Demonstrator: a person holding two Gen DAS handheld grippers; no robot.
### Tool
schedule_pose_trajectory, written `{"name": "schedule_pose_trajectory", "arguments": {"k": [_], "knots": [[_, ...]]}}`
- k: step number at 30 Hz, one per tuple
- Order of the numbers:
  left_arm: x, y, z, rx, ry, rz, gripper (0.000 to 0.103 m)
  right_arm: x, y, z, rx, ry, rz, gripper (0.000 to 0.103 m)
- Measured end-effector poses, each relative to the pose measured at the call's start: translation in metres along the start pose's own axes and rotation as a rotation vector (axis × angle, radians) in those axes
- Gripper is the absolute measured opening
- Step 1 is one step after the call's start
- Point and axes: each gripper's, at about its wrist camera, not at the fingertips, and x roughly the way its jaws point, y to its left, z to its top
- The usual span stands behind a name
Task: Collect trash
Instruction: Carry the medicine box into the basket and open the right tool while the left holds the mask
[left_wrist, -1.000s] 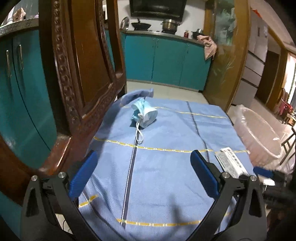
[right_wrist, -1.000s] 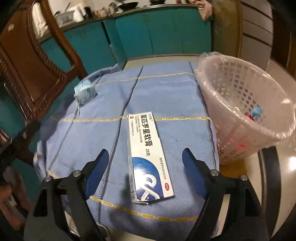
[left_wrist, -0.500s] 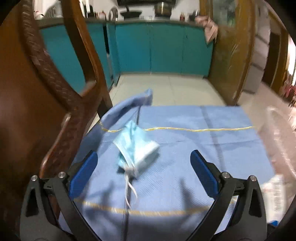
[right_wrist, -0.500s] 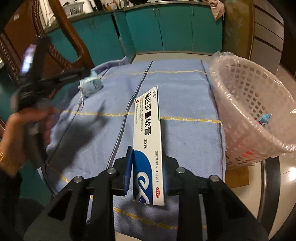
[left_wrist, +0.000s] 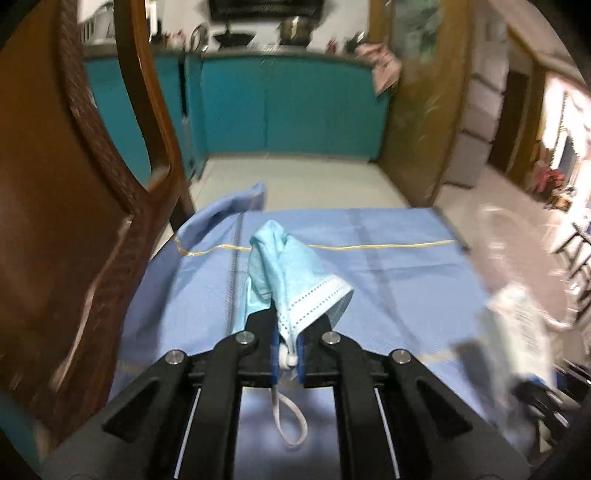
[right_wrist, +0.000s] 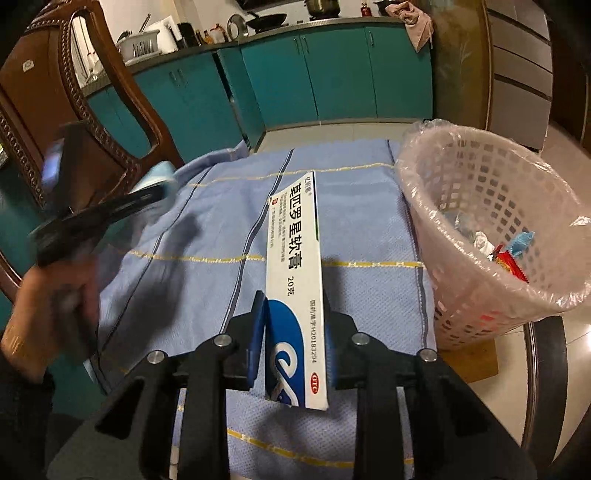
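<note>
Altogether we count two pieces of trash outside the bin: one crumpled blue face mask (left_wrist: 291, 273) and one long white-and-blue medicine box (right_wrist: 295, 280). We also count one pink lattice trash basket (right_wrist: 476, 295) with a clear liner, standing at the right edge of the blue cloth (right_wrist: 207, 295) that covers the tabletop, and one carved wooden chair (left_wrist: 70, 206) at its left edge. Inside the basket lie a few scraps: something red, something blue and something white, too small to name.

Our left hand-held gripper (left_wrist: 286, 345) has just closed, and its blue pads now pinch the mask's lower edge, an ear loop dangling beneath. A second ago those jaws stood wide and the mask lay on the cloth ahead of them. Our right hand-held gripper (right_wrist: 293, 343) is clamped on the near end of the box, which a second ago lay flat between open jaws; now its far end sticks out over the cloth beside the basket.
</note>
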Motion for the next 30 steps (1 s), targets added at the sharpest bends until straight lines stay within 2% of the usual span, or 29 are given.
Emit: {"name": "schedule_pose_trajectory", "arguments": {"k": [2, 5, 8, 19, 30], "knots": [[-0.034, -0.010, -0.010, 0.011, -0.042, -0.034, 0.007, -0.005, 0.001, 0.001, 0.001, -0.022, -0.001, 0.028], [-0.075, -0.026, -0.034, 0.049, -0.099, -0.038, 0.007, -0.011, 0.004, 0.000, 0.003, -0.048, -0.005, 0.028], [-0.085, -0.029, -0.053, 0.026, -0.101, -0.042, 0.007, -0.015, 0.007, 0.000, -0.005, -0.067, -0.009, 0.028], [-0.080, -0.015, -0.062, 0.008, -0.058, -0.048, 0.007, -0.014, 0.019, -0.008, -0.030, -0.061, -0.035, 0.028], [-0.080, -0.011, -0.061, -0.001, -0.054, -0.051, 0.008, -0.007, 0.020, -0.008, -0.036, -0.045, -0.037, 0.028]]}}
